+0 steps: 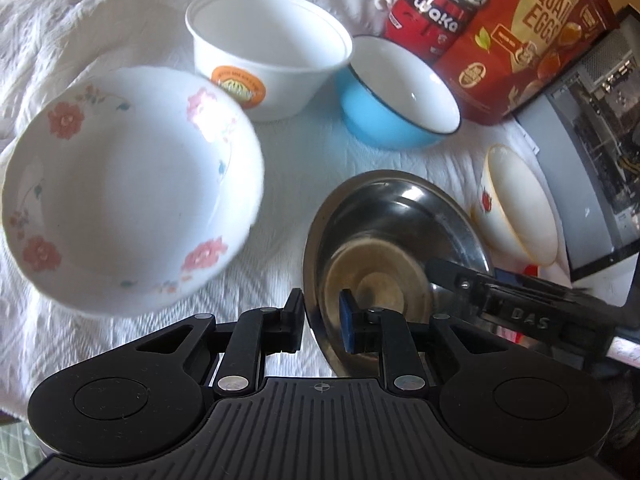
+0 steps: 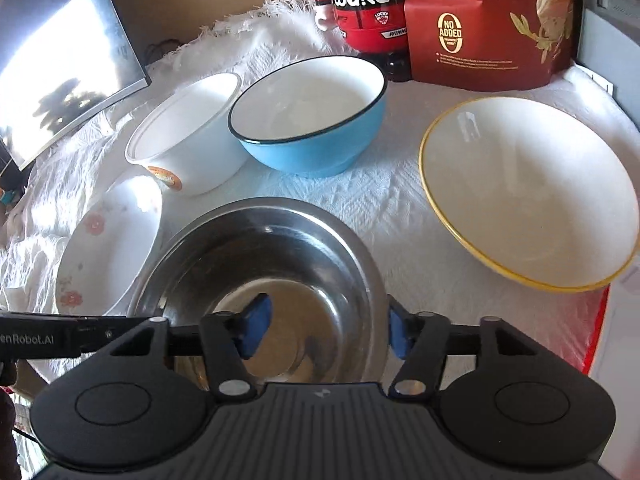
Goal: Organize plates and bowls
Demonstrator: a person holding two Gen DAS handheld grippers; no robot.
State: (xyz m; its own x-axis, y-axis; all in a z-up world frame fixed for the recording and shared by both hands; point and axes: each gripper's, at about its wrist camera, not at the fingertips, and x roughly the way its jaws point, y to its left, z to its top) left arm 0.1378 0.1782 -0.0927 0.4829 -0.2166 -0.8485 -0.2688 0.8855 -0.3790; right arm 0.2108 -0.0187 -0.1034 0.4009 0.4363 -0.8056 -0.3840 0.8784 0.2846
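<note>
A steel bowl (image 1: 396, 208) (image 2: 260, 240) stands on the white cloth in front of both grippers. My left gripper (image 1: 322, 322) is shut on its rim, one pad outside and the blue pad inside. My right gripper (image 2: 328, 332) straddles the opposite rim and is open, its left pad well inside the bowl. One of its fingers (image 1: 448, 276) shows in the left wrist view. Around the steel bowl are a floral bowl (image 1: 132, 192) (image 2: 108, 244), a white bowl with an orange sticker (image 1: 272, 52) (image 2: 188, 132), a blue bowl (image 1: 400, 96) (image 2: 312, 120) and a yellow-rimmed bowl (image 1: 520, 204) (image 2: 528, 192).
A red mascot figure (image 2: 368, 12) and a red quail-egg bag (image 2: 488, 20) stand at the back of the cloth. A dark monitor (image 2: 60, 64) leans at the far left. The table's edge, with red plastic (image 2: 596, 328), runs close on the right.
</note>
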